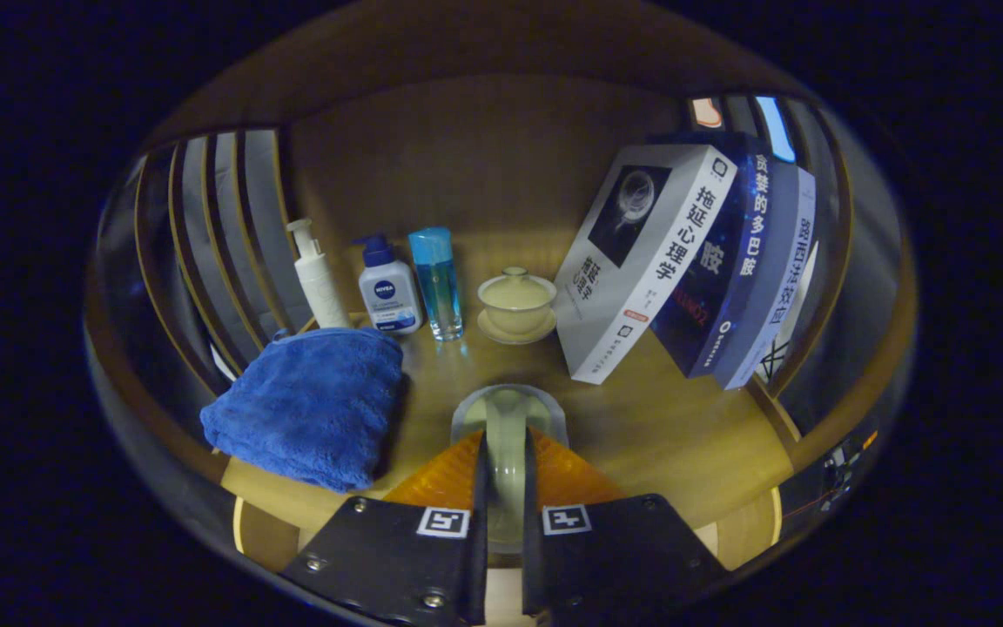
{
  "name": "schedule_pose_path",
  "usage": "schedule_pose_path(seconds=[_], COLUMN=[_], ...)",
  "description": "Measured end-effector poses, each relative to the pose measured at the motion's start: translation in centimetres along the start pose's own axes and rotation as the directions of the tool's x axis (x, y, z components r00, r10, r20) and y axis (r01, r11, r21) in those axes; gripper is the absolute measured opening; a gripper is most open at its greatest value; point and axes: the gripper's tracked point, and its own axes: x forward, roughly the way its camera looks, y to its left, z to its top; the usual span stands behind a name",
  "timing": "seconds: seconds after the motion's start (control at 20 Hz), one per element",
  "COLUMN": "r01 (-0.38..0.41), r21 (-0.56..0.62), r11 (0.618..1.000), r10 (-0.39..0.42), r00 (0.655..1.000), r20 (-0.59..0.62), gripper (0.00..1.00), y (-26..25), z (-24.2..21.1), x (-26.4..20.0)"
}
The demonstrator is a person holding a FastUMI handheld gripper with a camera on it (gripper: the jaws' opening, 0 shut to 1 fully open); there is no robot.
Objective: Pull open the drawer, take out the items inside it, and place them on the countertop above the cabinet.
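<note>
Gripper (506,488) level above countertop (667,427), pointing toward the back wall. Fingers nearly closed, both pressing a pale green cup (508,418) by its rim. Folded blue towel (310,405) just left; lidded teacup (516,302) beyond.

Hand-held gripper (506,488) observed level, pointing forward. Both fingers (477,488) stand nearly closed, parallel, with a narrow gap. They press on either side of a pale green, smooth-surfaced item (506,435) held upright between them.
</note>
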Motion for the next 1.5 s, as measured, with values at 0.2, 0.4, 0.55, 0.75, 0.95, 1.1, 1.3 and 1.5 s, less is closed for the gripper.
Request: schedule_pose_path(seconds=[0.2, 0.4, 0.55, 0.75, 0.95, 1.1, 1.3, 1.5], r01=[-0.029, -0.01, -0.011, -0.011, -0.014, -0.014, 0.015, 0.043], r21=[0.012, 0.012, 0.001, 0.011, 0.032, 0.036, 0.003, 0.026], r11=[1.0, 1.0, 1.0, 1.0, 0.999, 0.999, 1.0, 0.999], r10=[0.029, 0.011, 0.011, 0.011, 0.012, 0.01, -0.015, -0.047], r00=[1.0, 0.999, 1.0, 1.0, 0.998, 0.995, 0.989, 0.981], r20=[-0.01, -0.032, -0.022, -0.003, 0.065, 0.104, 0.147, 0.19], gripper=[0.16, 0.21, 0.26, 0.52, 0.68, 0.74, 0.74, 0.74], y=[0.1, -0.7, -0.7, -0.8, -1.0, -1.1, -1.4, -1.6], z=[0.0, -0.5, -0.4, 0.2, 1.9, 2.6, 2.1, 0.0], x=[1.1, 1.4, 1.5, 0.7, -0.9, -2.6, -5.8, -9.8])
